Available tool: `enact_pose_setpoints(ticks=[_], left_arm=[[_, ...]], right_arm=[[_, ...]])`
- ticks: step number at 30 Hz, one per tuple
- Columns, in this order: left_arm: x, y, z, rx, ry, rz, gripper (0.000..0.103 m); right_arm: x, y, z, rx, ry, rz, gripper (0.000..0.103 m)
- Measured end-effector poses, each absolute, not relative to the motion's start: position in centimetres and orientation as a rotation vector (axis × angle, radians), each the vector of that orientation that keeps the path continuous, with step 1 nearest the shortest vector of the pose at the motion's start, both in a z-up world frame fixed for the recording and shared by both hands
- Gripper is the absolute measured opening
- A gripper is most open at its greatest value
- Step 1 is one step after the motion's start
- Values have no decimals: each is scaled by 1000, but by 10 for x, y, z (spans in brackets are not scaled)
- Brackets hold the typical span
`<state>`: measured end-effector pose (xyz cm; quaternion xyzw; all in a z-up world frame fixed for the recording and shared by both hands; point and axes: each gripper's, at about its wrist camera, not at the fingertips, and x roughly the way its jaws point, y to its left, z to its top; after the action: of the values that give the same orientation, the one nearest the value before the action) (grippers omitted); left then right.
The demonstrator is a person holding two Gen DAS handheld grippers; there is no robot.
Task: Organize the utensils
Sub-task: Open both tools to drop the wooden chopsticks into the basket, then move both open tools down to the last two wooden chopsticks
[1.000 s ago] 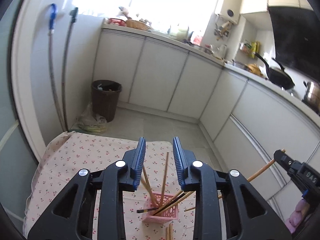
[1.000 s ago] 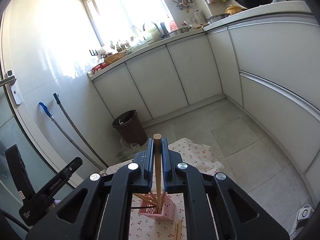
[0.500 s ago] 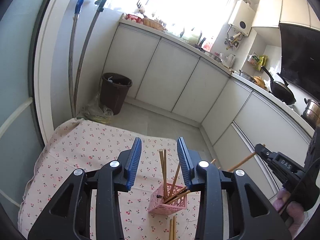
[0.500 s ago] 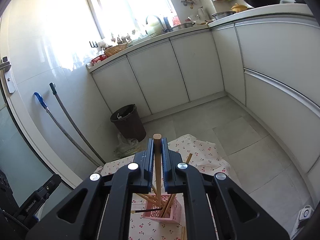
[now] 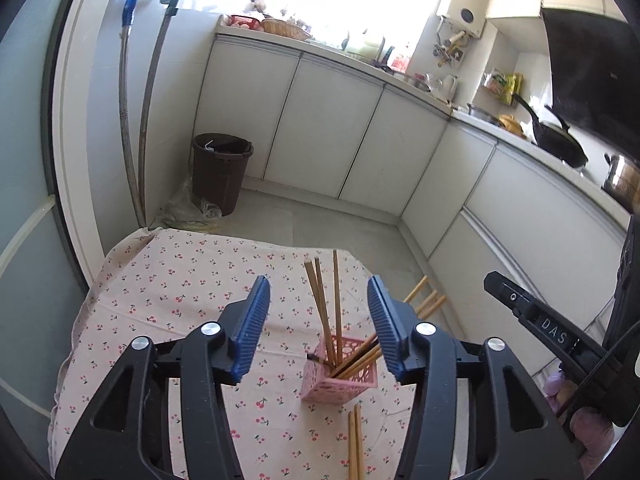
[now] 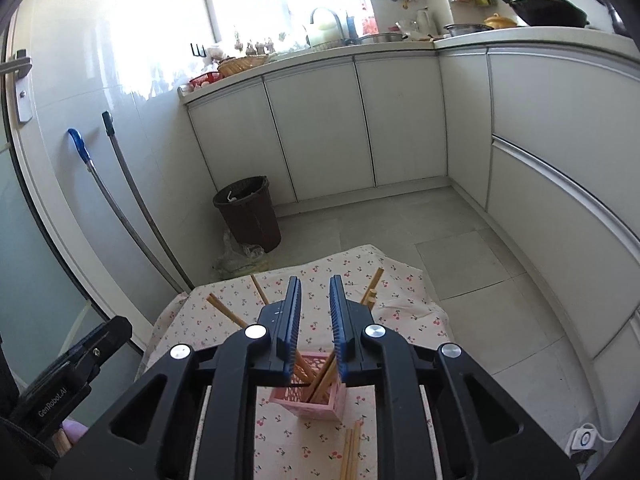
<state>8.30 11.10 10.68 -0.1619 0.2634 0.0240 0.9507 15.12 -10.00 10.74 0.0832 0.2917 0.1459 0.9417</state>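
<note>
A pink perforated holder (image 5: 340, 380) stands on the cherry-print tablecloth (image 5: 180, 280) with several wooden chopsticks (image 5: 336, 304) leaning in it. It also shows in the right wrist view (image 6: 316, 400), partly behind the fingers. A loose pair of chopsticks (image 5: 354, 444) lies on the cloth in front of the holder, also in the right wrist view (image 6: 350, 452). My left gripper (image 5: 318, 320) is open and empty above the holder. My right gripper (image 6: 314, 320) is open and empty, right above the holder; its body shows in the left wrist view (image 5: 540, 320).
White kitchen cabinets (image 5: 320, 128) line the far walls. A brown bin (image 5: 222, 172) stands on the floor beyond the table. Two mop handles (image 5: 136, 112) lean on the left wall. The table's far edge (image 6: 304, 264) drops to the grey floor.
My right gripper has opened and let go of the chopstick it held; that chopstick now stands in the holder. My left gripper has opened wider and tilted further down over the table.
</note>
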Motion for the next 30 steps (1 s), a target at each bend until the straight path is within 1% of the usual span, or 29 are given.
enact_pose_setpoints(ticks=[2,5,7,8,10,11,12,14,15,17,19,21,26,30], left_arm=[[81,104,103,-301,550,49,52],[78,93,96,-249,576,65,55],[77,89,90,-226,600,72,60],[76,88,86,-219,614,74,60],[76,84,78,-209,641,76,63],[76,82,73,-204,657,74,64],[75,80,68,-199,673,72,66],[74,74,56,-190,713,71,71],[74,73,49,-186,733,71,75],[72,68,34,-183,775,74,78],[72,65,19,-177,822,83,85],[74,62,3,-172,882,82,89],[82,58,-27,-152,988,106,95],[88,60,-48,-148,1054,116,95]], right_arm=[[144,-101,100,145,614,286,28],[134,-105,88,106,638,262,30],[127,-107,80,84,654,249,32],[123,-109,76,76,660,247,34],[115,-112,68,57,668,237,42],[110,-113,63,46,674,230,50],[107,-114,59,39,681,226,54],[101,-118,48,29,708,218,56],[100,-119,43,26,723,214,60],[97,-124,31,20,755,199,62],[97,-130,21,16,784,186,67],[96,-137,10,11,816,163,84],[93,-166,-20,20,919,57,90],[91,-193,-42,75,1017,3,90]])
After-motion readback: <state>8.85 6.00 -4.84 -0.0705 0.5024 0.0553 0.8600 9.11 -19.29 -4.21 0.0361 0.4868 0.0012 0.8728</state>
